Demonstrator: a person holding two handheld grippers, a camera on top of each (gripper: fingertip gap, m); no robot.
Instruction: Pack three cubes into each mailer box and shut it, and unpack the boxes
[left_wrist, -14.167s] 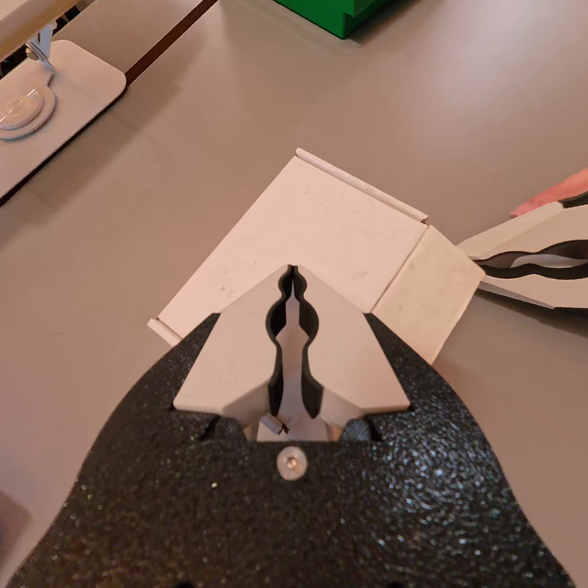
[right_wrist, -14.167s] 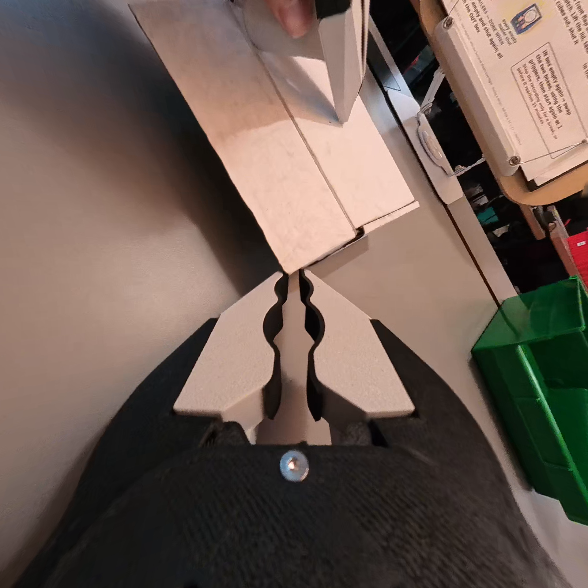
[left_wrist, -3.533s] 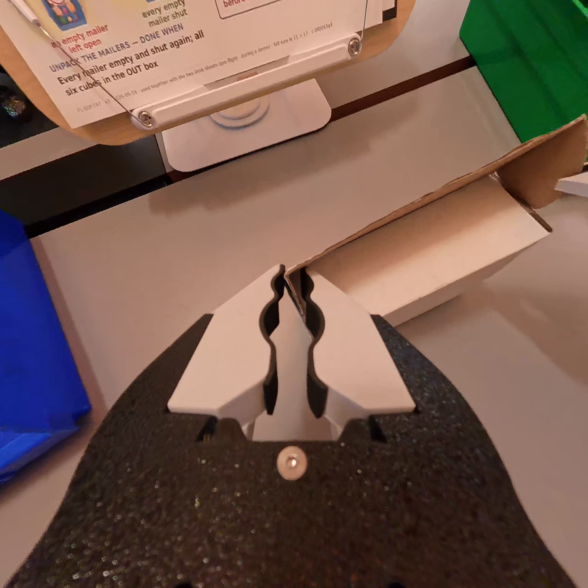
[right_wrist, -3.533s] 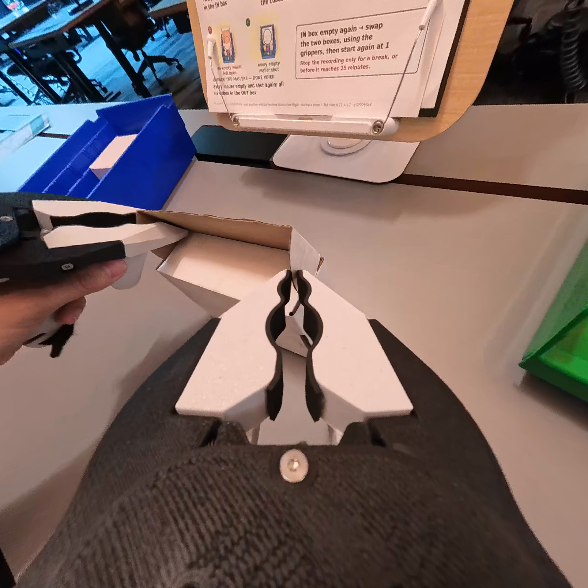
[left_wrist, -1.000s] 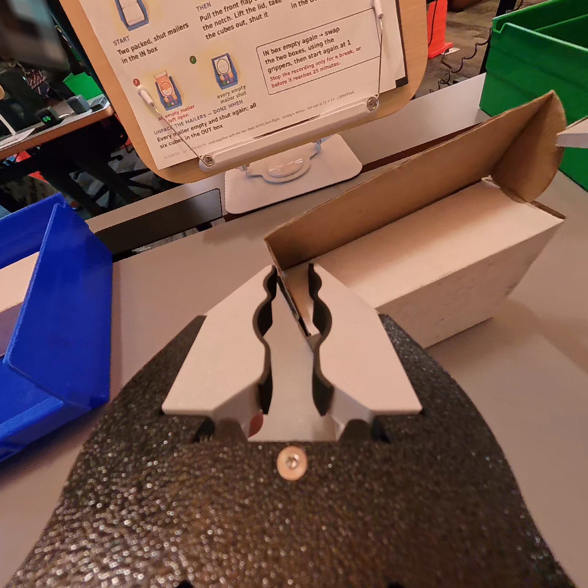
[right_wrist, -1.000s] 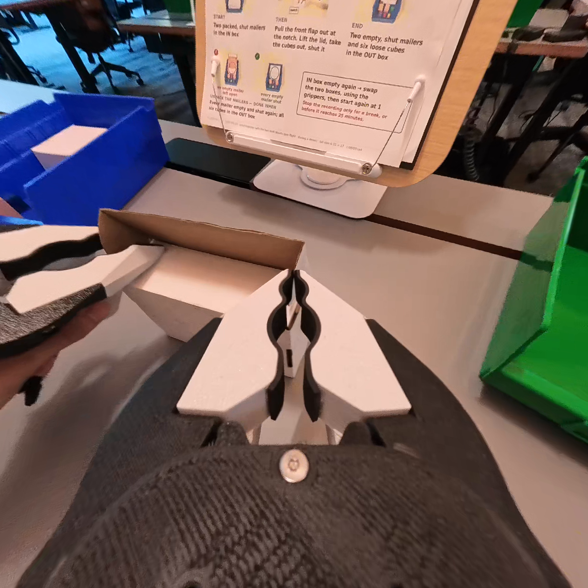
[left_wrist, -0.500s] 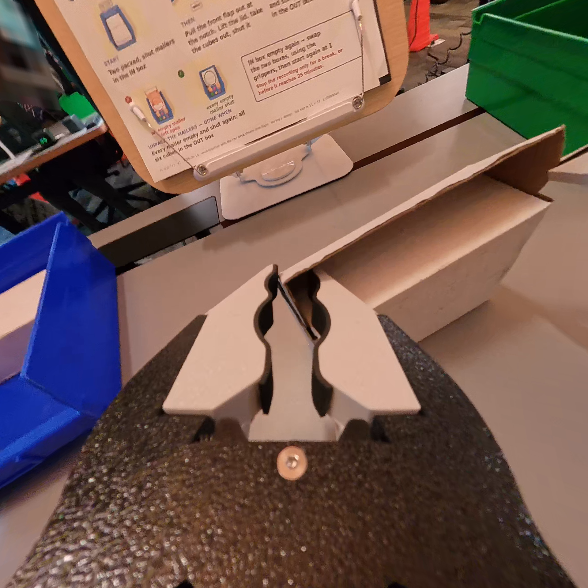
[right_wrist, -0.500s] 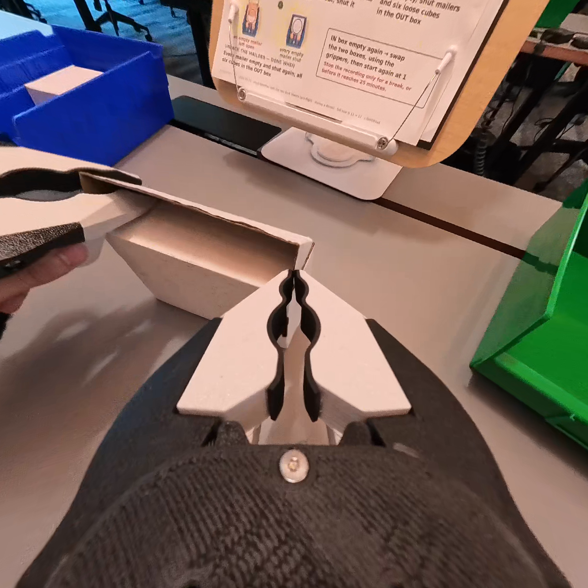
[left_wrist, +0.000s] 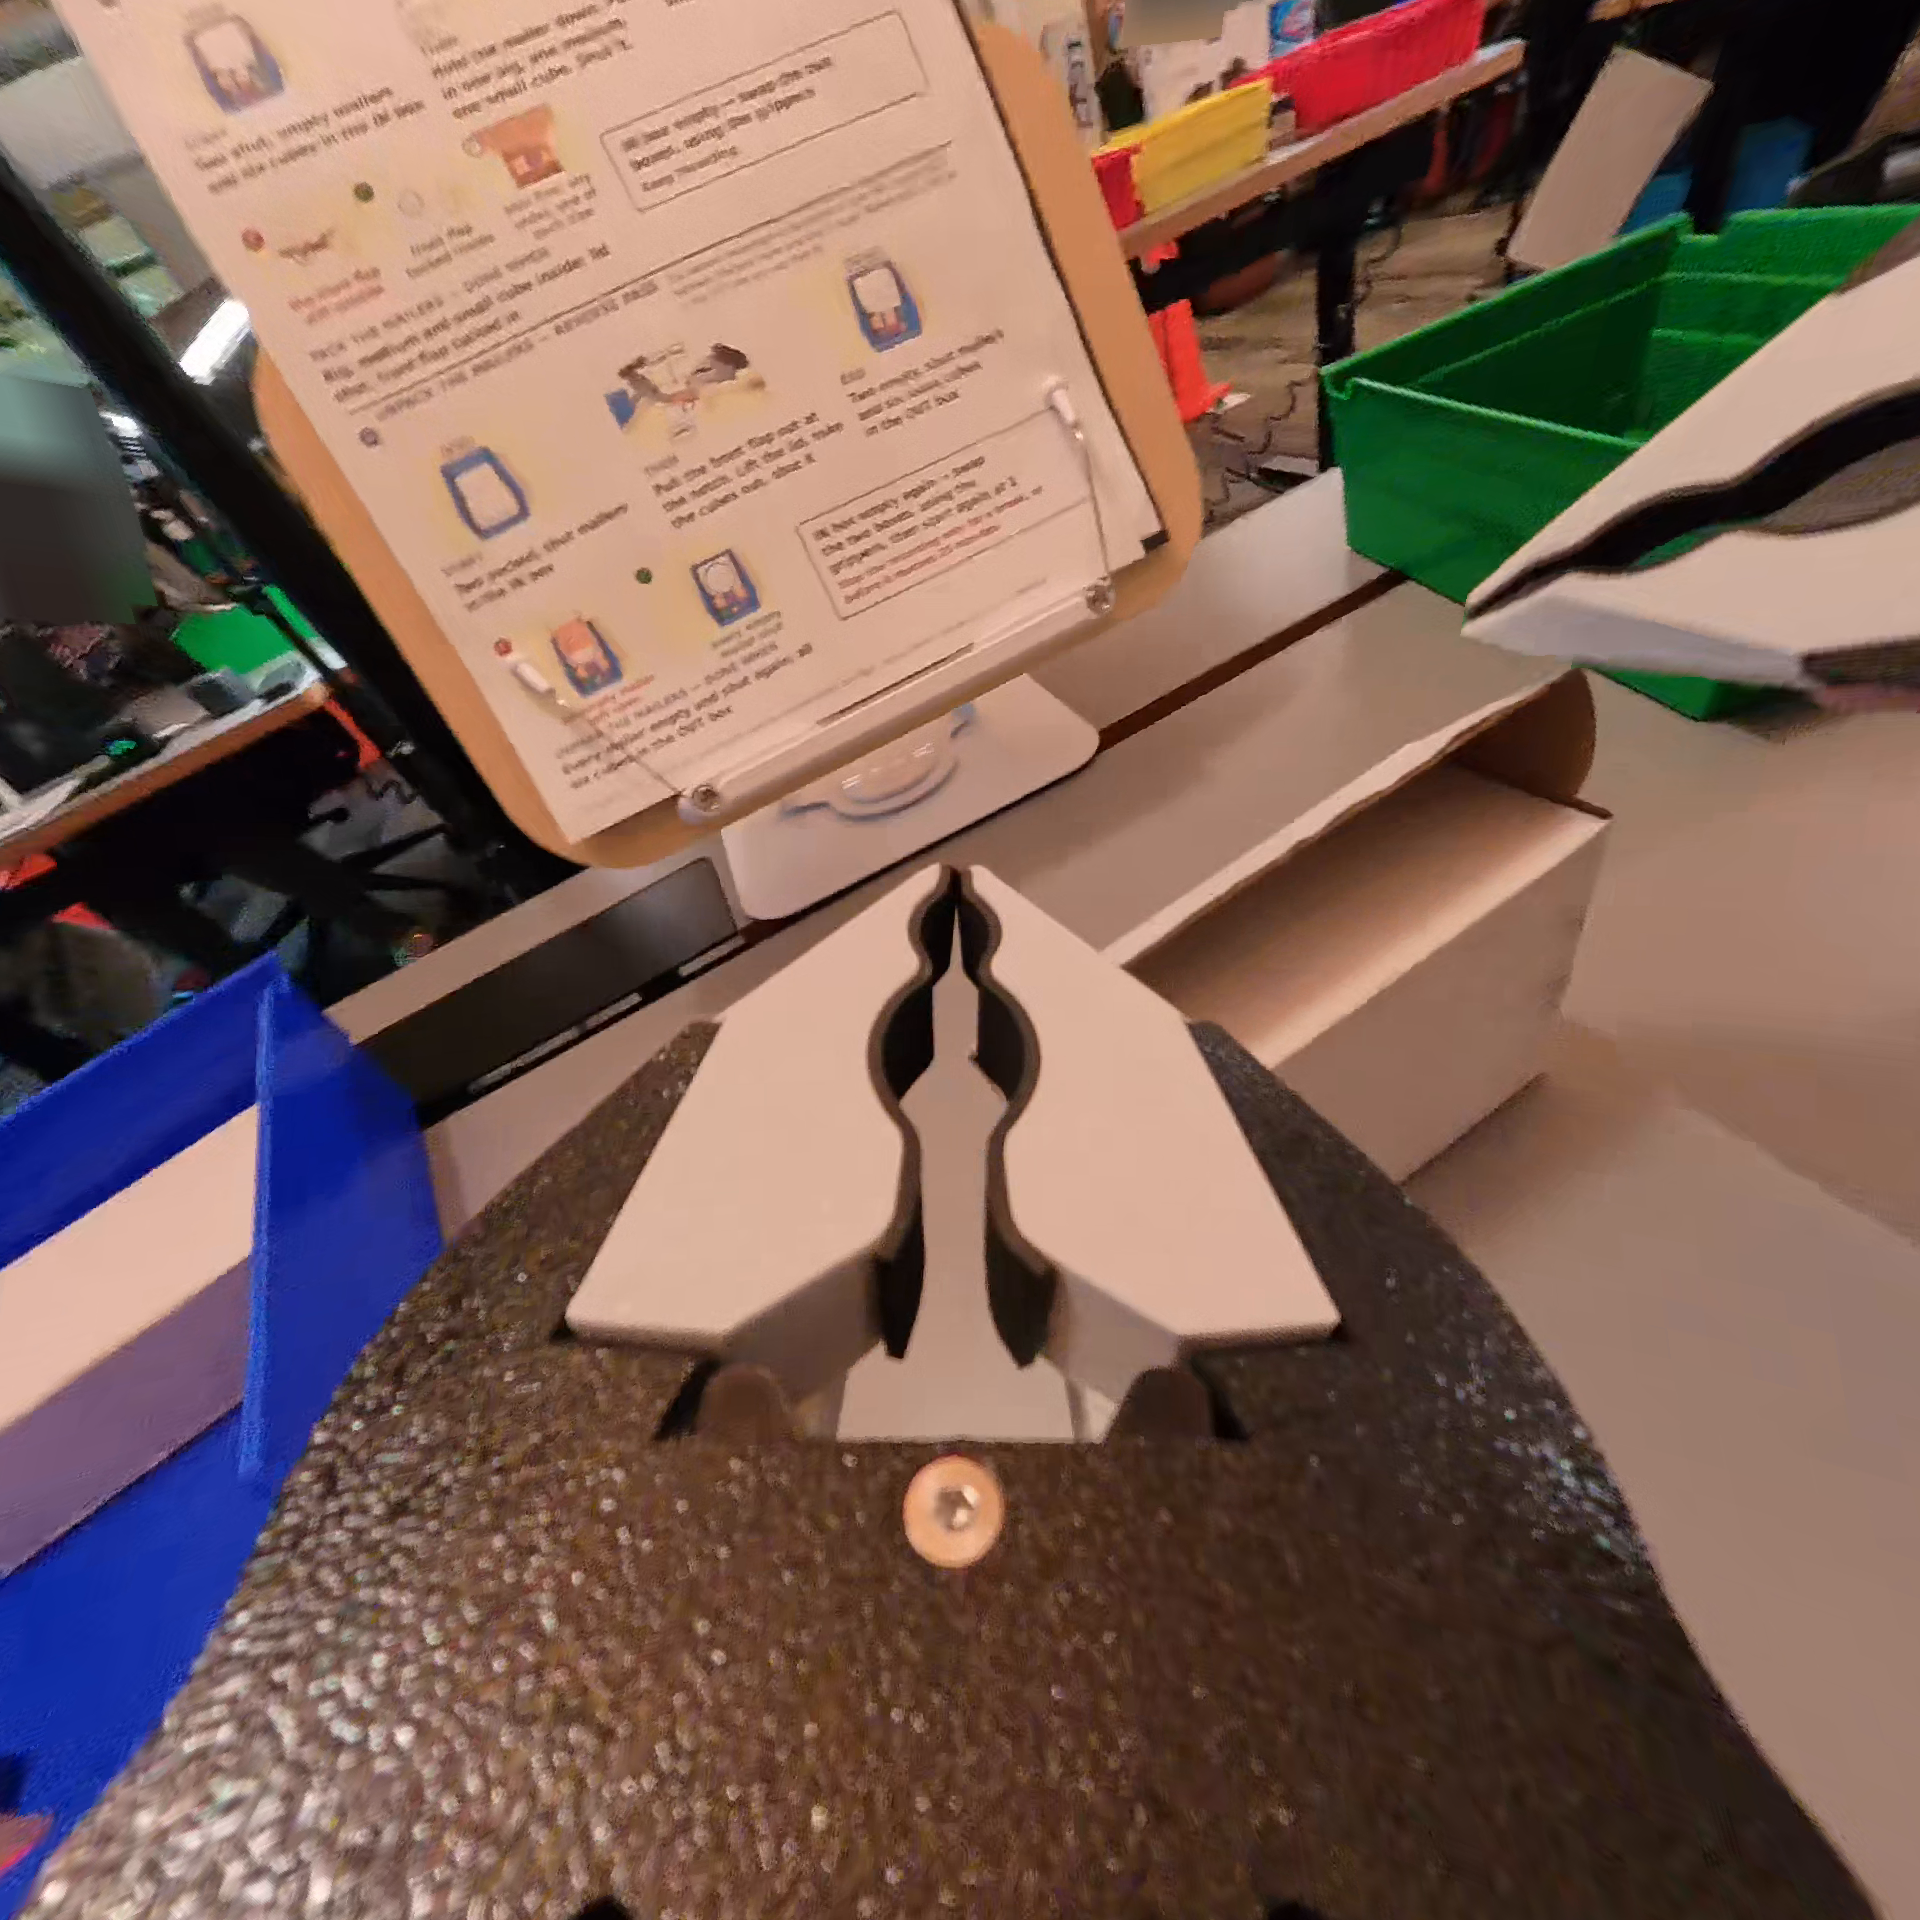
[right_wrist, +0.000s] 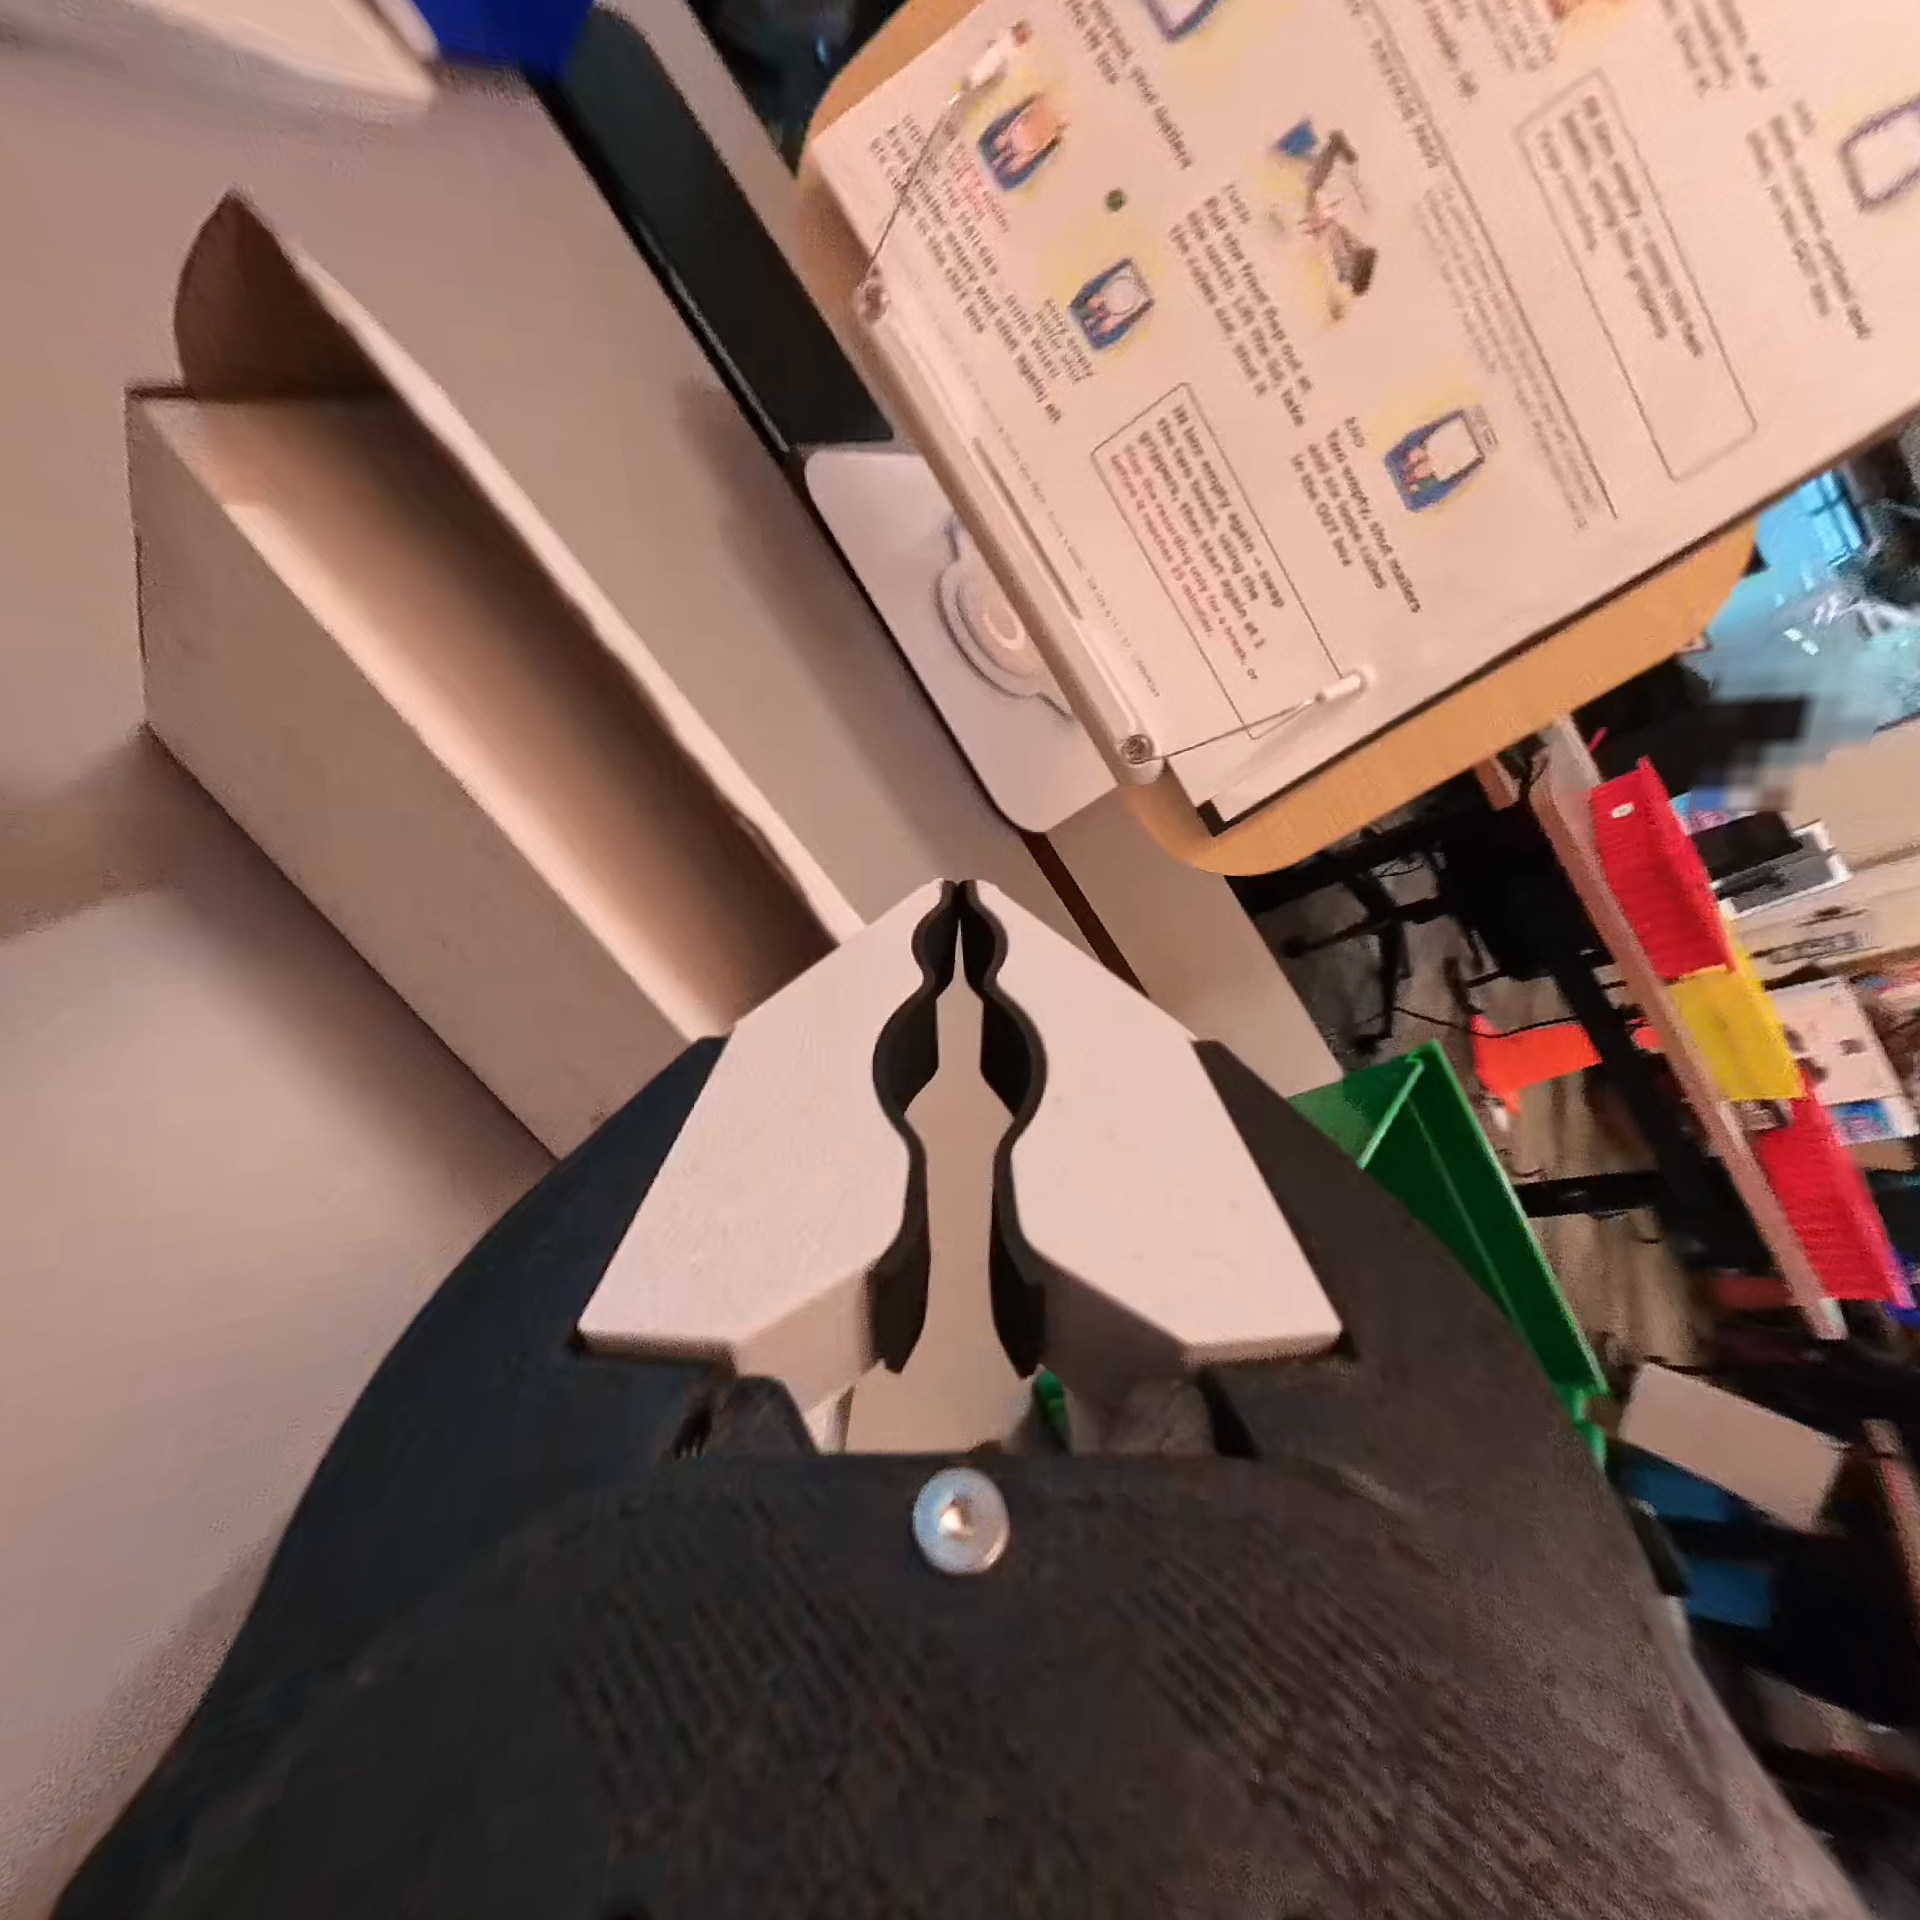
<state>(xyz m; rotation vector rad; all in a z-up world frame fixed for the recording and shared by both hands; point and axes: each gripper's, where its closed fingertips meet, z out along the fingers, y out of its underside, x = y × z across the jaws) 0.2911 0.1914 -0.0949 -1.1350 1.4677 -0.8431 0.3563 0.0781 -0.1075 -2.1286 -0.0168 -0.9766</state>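
A white mailer box (left_wrist: 1351, 966) lies on the grey table, its lid down but slightly ajar, with a brown side flap (left_wrist: 1538, 727) sticking up at the right end. My left gripper (left_wrist: 956, 883) is shut and empty, raised just left of the box. My right gripper (right_wrist: 958, 894) is shut and empty, beside the right end of the box (right_wrist: 416, 727). It also shows in the left wrist view (left_wrist: 1486, 613), hovering above the brown flap. The lid's left flap (right_wrist: 229, 301) also stands up. No cubes are in view.
A blue bin (left_wrist: 312, 1195) at the left holds another white mailer (left_wrist: 104, 1340). A green bin (left_wrist: 1558, 416) stands at the right and also shows in the right wrist view (right_wrist: 1455, 1195). An instruction board on a white stand (left_wrist: 675, 364) is behind the box.
Both grippers held the lid's end flaps and lowered the lid. Now both have let go and lifted away, and the lid rests on the box.
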